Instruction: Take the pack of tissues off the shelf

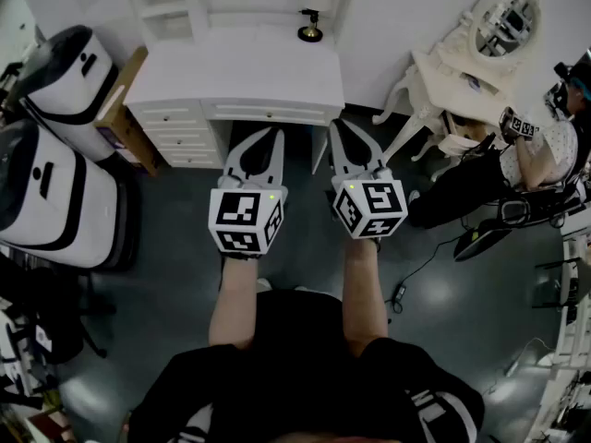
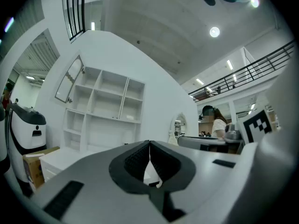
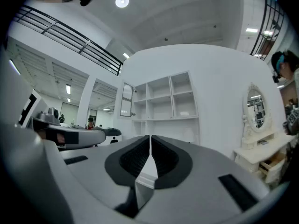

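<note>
Left gripper [image 1: 274,135]: jaws pressed together with nothing between them, held level and pointing at the desk.
Right gripper [image 1: 338,127]: likewise closed and empty, level, just beside the left one.
Shelf [image 3: 163,104]: a white cubby unit at the back of the white desk [image 1: 240,72], well ahead of both grippers.
Pack of tissues: I can't pick it out for certain. A pale shape [image 3: 188,134] in the low bay under the cubbies may be it (white on white, hard to tell).
Stage: this looks like the very start, with the reach not begun.
Approach: I'd step up to the desk first, since neither gripper is near the shelf, and confirm the pack from closer.
Opening: spread one gripper's jaws wide before it enters the bay, not inside it.
Grip: a soft pack will likely squash, so take it across its middle and close gently.
Watch out: the small dark ornament [image 1: 310,28] on the desktop sits near the way in, so pass to one side of it.
Withdrawal: pull straight back, level, clear of the bay's edges.
</note>
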Action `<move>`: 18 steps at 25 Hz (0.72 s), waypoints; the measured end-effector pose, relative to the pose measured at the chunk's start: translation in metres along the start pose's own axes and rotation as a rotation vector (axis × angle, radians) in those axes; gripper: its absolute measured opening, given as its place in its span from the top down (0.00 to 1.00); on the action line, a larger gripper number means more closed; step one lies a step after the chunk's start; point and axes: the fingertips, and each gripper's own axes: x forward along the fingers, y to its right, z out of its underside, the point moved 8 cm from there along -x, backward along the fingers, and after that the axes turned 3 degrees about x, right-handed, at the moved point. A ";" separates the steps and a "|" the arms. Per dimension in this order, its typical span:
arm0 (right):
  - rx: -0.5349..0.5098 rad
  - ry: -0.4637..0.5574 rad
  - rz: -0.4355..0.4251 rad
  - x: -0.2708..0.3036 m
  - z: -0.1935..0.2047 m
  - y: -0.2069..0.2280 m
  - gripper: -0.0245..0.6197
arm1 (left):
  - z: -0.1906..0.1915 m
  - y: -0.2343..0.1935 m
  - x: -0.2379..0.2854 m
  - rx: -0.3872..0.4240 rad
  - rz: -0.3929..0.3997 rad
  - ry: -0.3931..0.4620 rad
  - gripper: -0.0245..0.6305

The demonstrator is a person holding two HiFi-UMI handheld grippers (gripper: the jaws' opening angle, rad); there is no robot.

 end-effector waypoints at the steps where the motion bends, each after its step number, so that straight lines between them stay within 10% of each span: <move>1: -0.005 -0.006 -0.003 0.002 0.002 -0.005 0.92 | 0.002 -0.005 -0.002 -0.007 -0.003 -0.001 0.95; 18: 0.013 0.030 0.069 0.026 0.010 -0.044 0.92 | 0.004 -0.077 -0.006 -0.081 0.012 0.047 0.95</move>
